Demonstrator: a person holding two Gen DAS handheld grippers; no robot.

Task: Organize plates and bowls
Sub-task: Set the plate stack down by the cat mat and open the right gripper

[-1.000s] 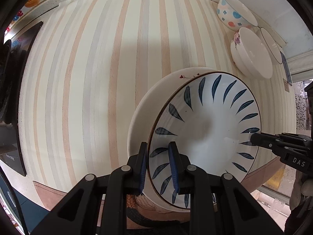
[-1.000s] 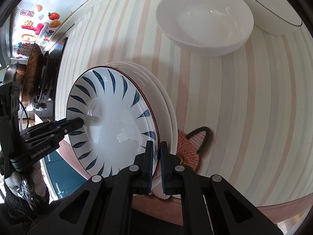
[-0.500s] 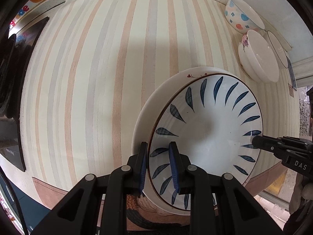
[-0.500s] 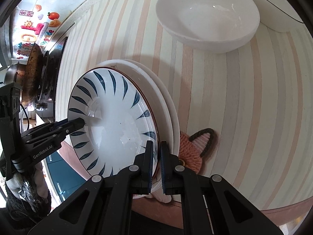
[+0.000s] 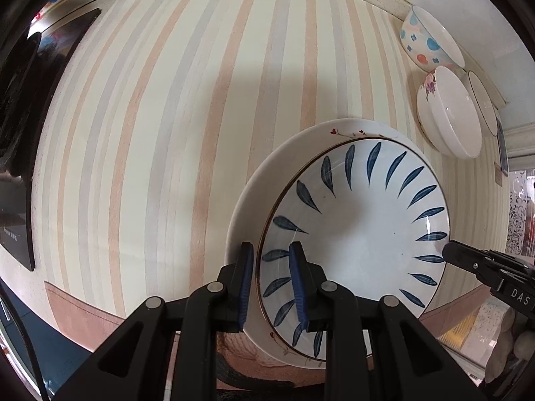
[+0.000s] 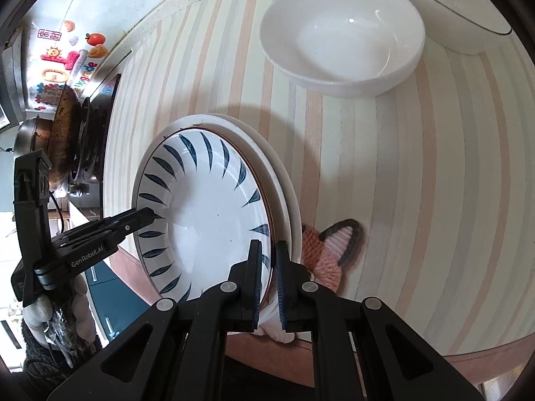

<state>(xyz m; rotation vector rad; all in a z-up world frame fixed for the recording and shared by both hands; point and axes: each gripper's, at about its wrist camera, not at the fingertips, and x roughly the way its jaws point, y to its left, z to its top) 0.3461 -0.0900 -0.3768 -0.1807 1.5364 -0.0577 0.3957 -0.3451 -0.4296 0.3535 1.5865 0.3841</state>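
Both grippers, left gripper (image 5: 272,284) and right gripper (image 6: 268,277), clamp their jaws on opposite rims of the blue-leaf plate (image 5: 361,234), atop the white plates (image 5: 254,193) near the counter's front edge. Three bowls, including the white bowl (image 6: 341,40), look unstacked at the back edge.

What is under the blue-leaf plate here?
Under the blue-leaf plate lie white plates; the right view shows two rims. Beneath them a knitted coaster sticks out. The plates cover the rest of the coaster.
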